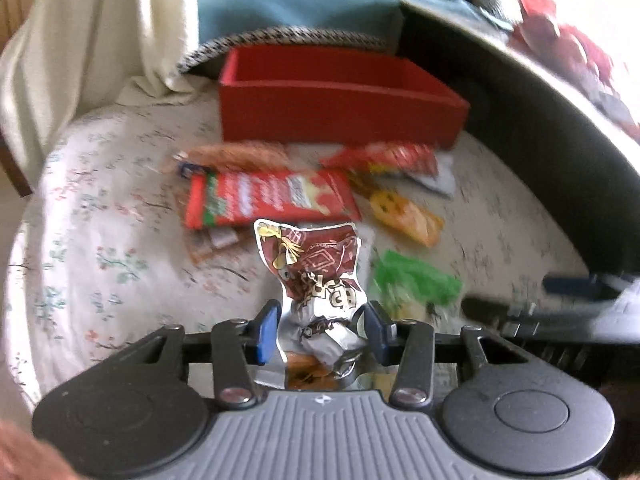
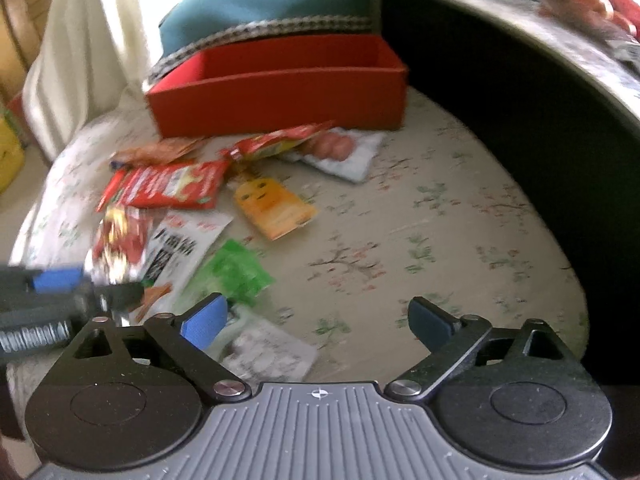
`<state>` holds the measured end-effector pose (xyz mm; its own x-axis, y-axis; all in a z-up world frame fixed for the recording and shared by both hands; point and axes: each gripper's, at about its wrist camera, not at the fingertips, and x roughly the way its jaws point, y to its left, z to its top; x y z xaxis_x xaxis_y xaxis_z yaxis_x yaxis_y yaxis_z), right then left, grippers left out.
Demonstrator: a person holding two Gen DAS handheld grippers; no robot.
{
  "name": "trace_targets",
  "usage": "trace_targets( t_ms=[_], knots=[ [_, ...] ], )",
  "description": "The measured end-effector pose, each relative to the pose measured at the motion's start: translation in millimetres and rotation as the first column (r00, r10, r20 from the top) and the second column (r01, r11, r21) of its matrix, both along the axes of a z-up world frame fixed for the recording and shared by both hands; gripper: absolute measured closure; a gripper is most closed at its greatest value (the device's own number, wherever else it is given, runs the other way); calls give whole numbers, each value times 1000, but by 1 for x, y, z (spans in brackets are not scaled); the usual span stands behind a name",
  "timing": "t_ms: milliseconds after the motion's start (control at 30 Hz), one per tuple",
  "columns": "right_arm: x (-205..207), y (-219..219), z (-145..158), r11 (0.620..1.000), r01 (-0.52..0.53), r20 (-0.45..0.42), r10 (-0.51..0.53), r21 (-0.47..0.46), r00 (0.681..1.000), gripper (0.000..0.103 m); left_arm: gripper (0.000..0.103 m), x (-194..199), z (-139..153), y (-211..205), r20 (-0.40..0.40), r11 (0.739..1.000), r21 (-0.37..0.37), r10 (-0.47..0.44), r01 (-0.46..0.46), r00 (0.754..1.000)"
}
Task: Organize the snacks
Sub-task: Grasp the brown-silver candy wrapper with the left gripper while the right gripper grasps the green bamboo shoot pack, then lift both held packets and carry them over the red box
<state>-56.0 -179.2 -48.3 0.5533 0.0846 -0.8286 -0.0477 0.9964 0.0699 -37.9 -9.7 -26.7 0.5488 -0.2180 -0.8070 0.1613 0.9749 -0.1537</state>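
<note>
We're clamping the left tongs [image 1: 322,330] on a crumpled brown snack pouch [image 1: 316,276], pads biting its lower half, top standing up ahead of the tongs. Right tongs [image 2: 318,322] are hanging apart, nothing between them, over the flowered table [image 2: 420,240]. Just ahead of the left tongs we're seeing the loose pile: green packet [image 1: 416,284], orange packet [image 1: 408,216], long red packet [image 1: 272,200]. Farther on, the red box [image 1: 340,108] is sitting open and looks empty. We're judging the pouch should be carried high over the pile and released well inside the box walls.
</note>
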Motion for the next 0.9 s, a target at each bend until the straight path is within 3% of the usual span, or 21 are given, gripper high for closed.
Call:
trace_targets(
  t_ms=[233,300,433,500,667,733,800,833,900],
  knots=[
    [0,37,-10,989,-103,-129,116,106,985,15,64,2,18,34,46,993,-42,116,-114,992],
    [2,44,-19,992,-89,-174,103,87,979,15,64,2,19,40,49,990,-65,127,-123,991],
    [8,56,-18,997,-72,-182,78,36,980,16,64,-2,22,46,51,988,-99,125,-119,991],
    [8,65,-16,996,-91,-177,91,8,980,21,64,-3,24,48,56,986,-112,128,-121,990],
    [11,90,-27,980,-166,-167,146,-110,975,17,64,-5,27,56,55,980,-142,148,-139,987],
    [16,89,-24,974,-199,-164,180,-106,970,24,64,-7,28,60,58,977,-151,158,-148,986],
    [27,93,-19,960,-260,-158,242,-106,957,46,64,-7,28,63,56,974,-160,170,-160,984],
    [33,95,-16,951,-293,-168,273,-103,947,47,64,-8,28,65,54,973,-163,175,-164,983],
    [44,97,-9,934,-336,-176,312,-124,934,59,64,-8,28,66,53,971,-165,181,-171,982]
  ],
)
